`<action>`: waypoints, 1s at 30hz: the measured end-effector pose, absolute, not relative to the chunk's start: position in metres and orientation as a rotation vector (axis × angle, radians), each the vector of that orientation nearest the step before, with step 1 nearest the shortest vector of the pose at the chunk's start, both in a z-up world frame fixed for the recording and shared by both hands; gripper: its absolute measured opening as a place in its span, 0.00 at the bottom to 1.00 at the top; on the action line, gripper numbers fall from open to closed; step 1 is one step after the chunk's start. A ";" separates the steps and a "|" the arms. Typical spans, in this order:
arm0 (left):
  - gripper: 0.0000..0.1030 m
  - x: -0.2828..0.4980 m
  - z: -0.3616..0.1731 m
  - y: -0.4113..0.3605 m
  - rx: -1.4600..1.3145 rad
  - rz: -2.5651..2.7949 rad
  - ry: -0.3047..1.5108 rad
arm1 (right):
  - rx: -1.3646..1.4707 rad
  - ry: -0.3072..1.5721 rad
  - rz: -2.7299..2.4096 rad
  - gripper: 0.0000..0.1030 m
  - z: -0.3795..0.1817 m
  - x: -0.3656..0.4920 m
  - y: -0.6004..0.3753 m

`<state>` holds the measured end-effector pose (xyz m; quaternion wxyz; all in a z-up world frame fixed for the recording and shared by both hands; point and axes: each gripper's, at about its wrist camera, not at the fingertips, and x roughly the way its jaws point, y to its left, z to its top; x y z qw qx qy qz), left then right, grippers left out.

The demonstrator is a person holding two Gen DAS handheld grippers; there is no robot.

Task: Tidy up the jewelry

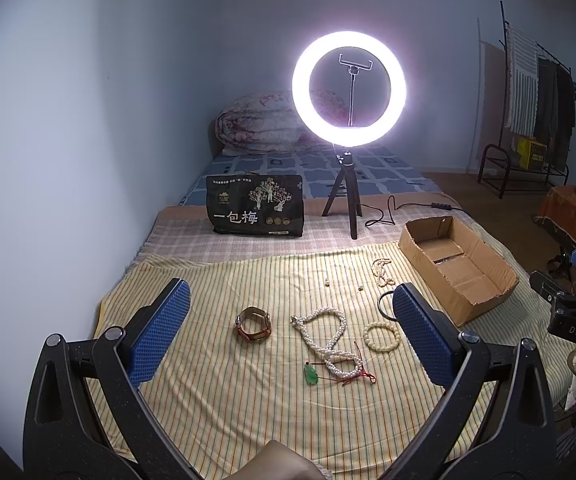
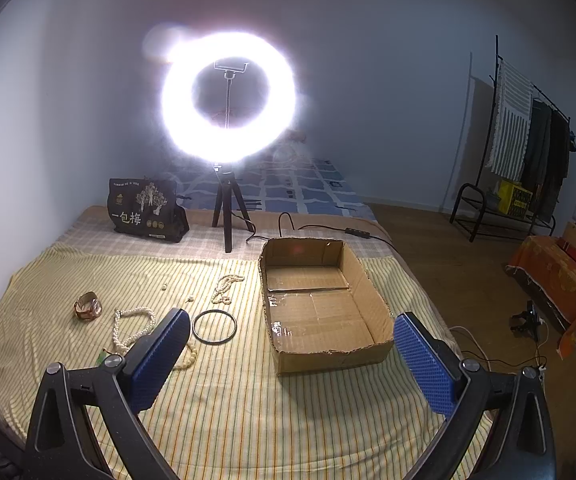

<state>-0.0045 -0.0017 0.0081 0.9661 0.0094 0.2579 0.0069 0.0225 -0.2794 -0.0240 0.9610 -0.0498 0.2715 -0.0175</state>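
Both tools hang above a bed covered by a yellow-and-white striped cloth [image 1: 224,412], angled down toward it. The left tool [image 1: 291,334] has its 2 blue textured pads spread as wide as they go, with nothing between them. The right tool [image 2: 291,354] is spread just as wide and also holds nothing.

The jewelry lies loose on the striped cloth. In the left wrist view, a brown leather-strap wristwatch [image 1: 252,325] sits curled to the left. Just right of it a long white pearl necklace [image 1: 329,340] lies in loops, its lower end touching a small green pendant on a red cord [image 1: 311,375]. A cream beaded bracelet [image 1: 381,335] lies near the right pad. A thin black ring-shaped bangle [image 2: 214,327] lies flat beside it, clearest in the right wrist view. Farther back is a bunched strand of pale beads [image 1: 382,272], and 2 tiny pieces [image 1: 327,281] lie apart on the cloth, too small to identify.

An open, shallow brown cardboard box [image 2: 371,300] rests on the right part of the cloth, with no jewelry inside it. Behind the cloth stand a lit white ring light on a black tripod [image 1: 347,88] and a black printed bag [image 1: 254,210]. A folded floral quilt [image 1: 256,126] lies at the far end of the bed.
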 end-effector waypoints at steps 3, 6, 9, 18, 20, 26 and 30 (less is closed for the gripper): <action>1.00 -0.004 0.009 -0.001 0.015 0.014 0.524 | -0.098 0.554 -0.034 1.00 -0.024 0.024 -0.279; 1.00 -0.006 0.009 -0.003 0.016 0.012 0.523 | -0.092 0.562 -0.033 1.00 -0.025 0.026 -0.280; 1.00 -0.006 0.010 -0.003 0.015 0.010 0.521 | -0.092 0.560 -0.035 1.00 -0.025 0.026 -0.280; 1.00 -0.005 0.013 -0.003 0.014 0.010 0.519 | -0.091 0.562 -0.032 1.00 -0.026 0.025 -0.279; 1.00 -0.006 0.012 -0.003 0.014 0.010 0.520 | -0.088 0.564 -0.032 1.00 -0.027 0.026 -0.279; 1.00 -0.006 0.011 -0.002 0.014 0.009 0.518 | -0.086 0.571 -0.027 1.00 -0.027 0.026 -0.279; 1.00 -0.006 0.012 -0.003 0.015 0.010 0.519 | -0.083 0.569 -0.030 1.00 -0.027 0.026 -0.280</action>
